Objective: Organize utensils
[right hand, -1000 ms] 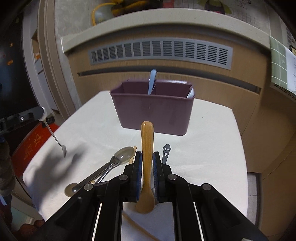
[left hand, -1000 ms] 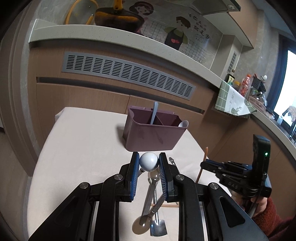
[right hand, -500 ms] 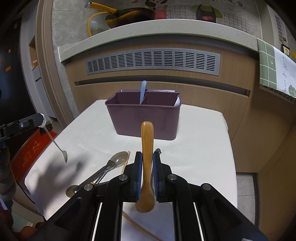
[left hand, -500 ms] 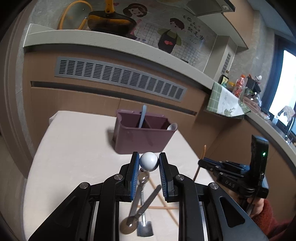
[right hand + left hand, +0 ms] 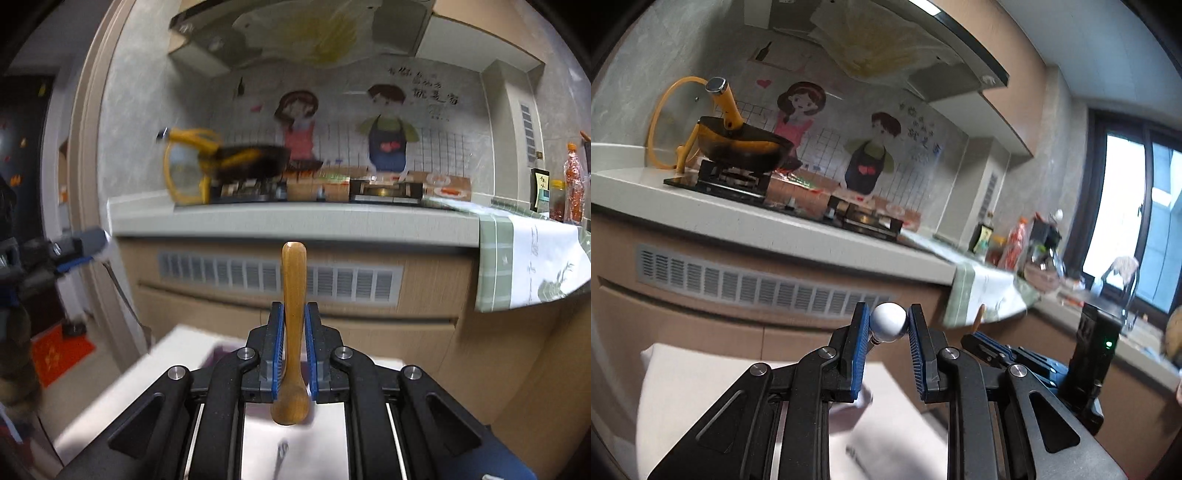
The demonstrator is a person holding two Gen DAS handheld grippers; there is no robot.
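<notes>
A kitchen fills the background of both views: a pale stone counter (image 5: 295, 221) runs across mid-frame, with a dark pan with a yellow handle (image 5: 742, 144) on the hob at the upper left and cartoon figures on the tiled wall behind. Below the counter, a grey slotted vent (image 5: 277, 275) sits in the wood-toned cabinet front. A white cloth-covered table (image 5: 687, 387) shows in the lower part of each view, blurred.

In the right wrist view, the right gripper (image 5: 294, 347) pinches a smooth honey-brown wooden spoon (image 5: 293, 314) between its blue pads. The spoon's long axis runs up and down the frame at centre, its rounded handle end pointing up over the vent, its wider bowl end hanging below the pads towards the camera.

In the left wrist view, the left gripper (image 5: 886, 343) clamps the round white ball end of a thin metal spoon (image 5: 887, 322) at its fingertips, centre frame; only a short neck shows, slanting down-left. In the right wrist view the thin shaft hangs downward at the left edge, blurred.
</notes>
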